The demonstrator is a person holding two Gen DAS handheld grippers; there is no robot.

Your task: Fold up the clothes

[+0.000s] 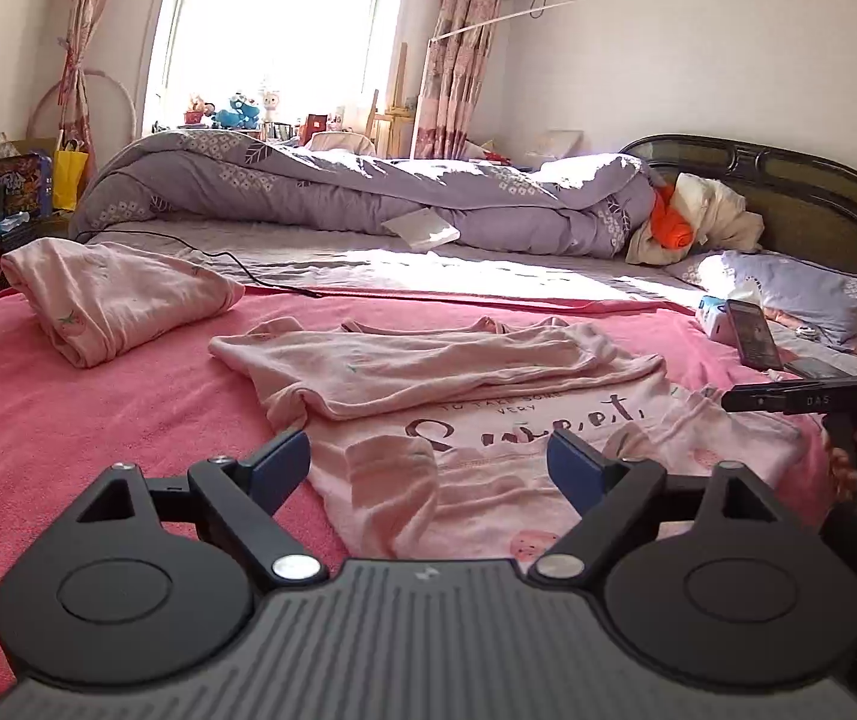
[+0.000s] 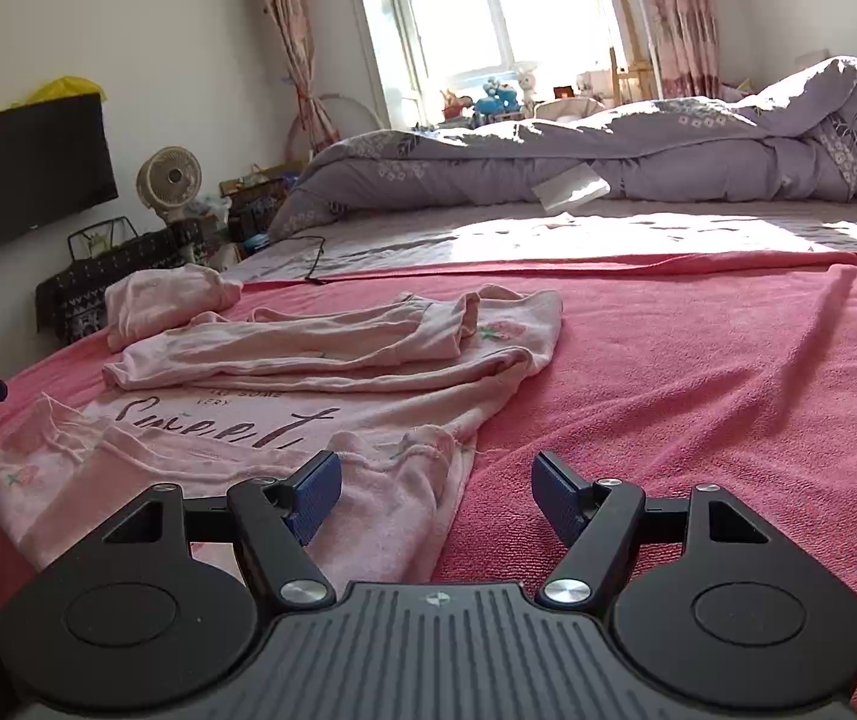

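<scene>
A folded pale pink garment (image 1: 110, 306) sits aside at the far left, done. The pale pink long-sleeved top printed "Sweet" (image 1: 488, 414) lies flat on the pink terry blanket (image 1: 68, 450), sleeves folded across. Left gripper (image 1: 428, 468) and right gripper (image 2: 437, 498) hover low over its hem, jaws released, empty.

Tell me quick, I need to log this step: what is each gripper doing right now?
Left gripper: open, holding nothing, above the pink shirt.
Right gripper: open, holding nothing, by the shirt's edge.
</scene>
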